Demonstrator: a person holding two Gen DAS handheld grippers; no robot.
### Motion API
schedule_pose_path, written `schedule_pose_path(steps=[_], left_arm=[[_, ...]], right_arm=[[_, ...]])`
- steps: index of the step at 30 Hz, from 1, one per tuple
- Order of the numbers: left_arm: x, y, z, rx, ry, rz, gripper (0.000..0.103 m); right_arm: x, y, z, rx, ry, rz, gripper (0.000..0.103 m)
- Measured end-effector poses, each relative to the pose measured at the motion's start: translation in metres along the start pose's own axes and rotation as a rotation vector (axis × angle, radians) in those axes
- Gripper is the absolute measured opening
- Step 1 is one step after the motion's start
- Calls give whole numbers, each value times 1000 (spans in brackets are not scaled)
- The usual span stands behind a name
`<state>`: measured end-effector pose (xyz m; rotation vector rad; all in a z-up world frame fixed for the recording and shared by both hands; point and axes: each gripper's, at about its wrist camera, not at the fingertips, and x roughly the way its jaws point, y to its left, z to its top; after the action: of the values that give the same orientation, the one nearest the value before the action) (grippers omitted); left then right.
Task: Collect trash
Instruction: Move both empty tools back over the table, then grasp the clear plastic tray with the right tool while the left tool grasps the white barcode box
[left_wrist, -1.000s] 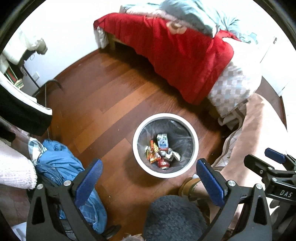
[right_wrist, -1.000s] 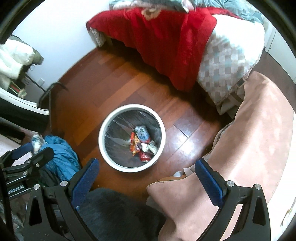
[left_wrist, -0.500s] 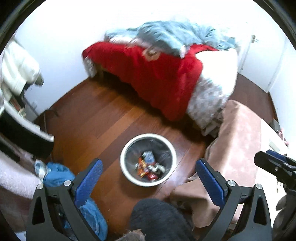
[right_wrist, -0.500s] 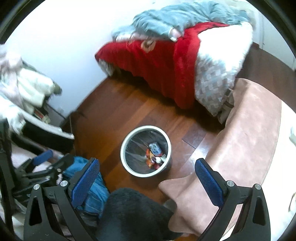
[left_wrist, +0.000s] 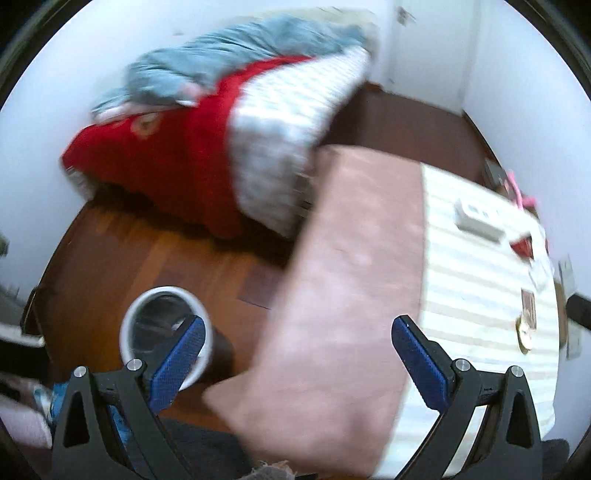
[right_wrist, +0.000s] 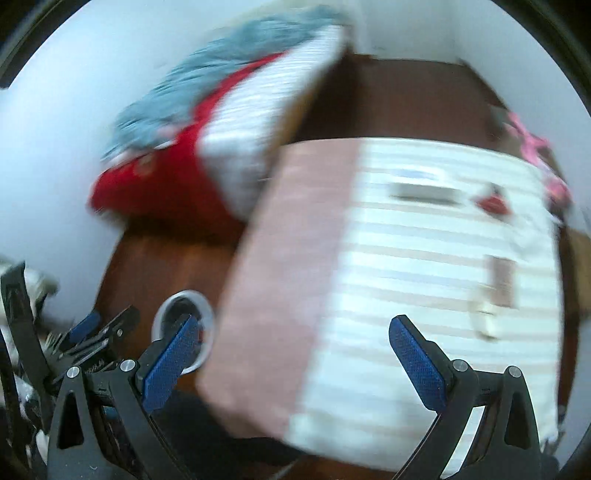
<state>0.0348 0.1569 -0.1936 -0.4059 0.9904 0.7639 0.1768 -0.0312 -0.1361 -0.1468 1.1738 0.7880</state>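
Trash (left_wrist: 527, 320) lies blurred on the striped table (left_wrist: 480, 280); both tongs (left_wrist: 295, 350) (right_wrist: 291, 349) gape wide, empty.

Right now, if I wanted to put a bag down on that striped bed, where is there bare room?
The striped sheet is bare across its near and middle part, between the pink blanket on the left and the wrappers at right. The far right edge is crowded: a white box, a red scrap and more litter.
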Motion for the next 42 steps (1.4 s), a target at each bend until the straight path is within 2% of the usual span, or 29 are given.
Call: schedule_pose_path(steps=[2,6,10,12,14,18,22,24,25,26,27,28,31,34,36,37,38,42], left_arm=[[22,-40,5,46,22,-11,103],[60,-111,21,163,49,-7,103],[96,-187,53,383,18,23,103],[109,-215,70,495,12,9,103],[116,-240,84,594,-6,-27,103],[129,-285,105,826,-26,-72,103],[154,-313,105,1011,34,-98,103],[163,-320,102,1087,59,-108,103],[168,-323,99,1123,80,-121,102],[167,-324,98,1135,90,-139,100],[168,-324,96,1139,104,-160,85],[168,-323,95,1132,105,-158,76],[158,-316,94,1071,99,-169,66],[149,-303,93,967,159,-156,62],[146,-296,92,881,226,-138,61],[143,-293,90,858,228,-138,61],[142,-291,89,848,229,-152,61],[146,-293,92,832,211,-166,64]], right_arm=[[4,-57,11,82,9,-77,103],[26,-159,37,264,38,-165,103],[63,-236,70,393,69,-212,103],[80,-260,77,446,89,-212,100],[96,-281,85,485,111,-218,89],[123,-302,98,541,136,-220,89],[137,-308,106,545,141,-239,90],[139,-306,109,518,143,-263,84],[139,-306,108,509,143,-275,77],[138,-306,109,499,139,-274,67],[137,-306,108,481,143,-272,65],[137,-308,105,469,152,-267,64],[131,-310,93,427,184,-257,63],[128,-310,82,386,233,-241,63],[123,-308,77,377,245,-244,70],[121,-309,76,378,234,-249,80],[119,-310,76,383,227,-254,84],[124,-315,79,416,203,-273,84]])
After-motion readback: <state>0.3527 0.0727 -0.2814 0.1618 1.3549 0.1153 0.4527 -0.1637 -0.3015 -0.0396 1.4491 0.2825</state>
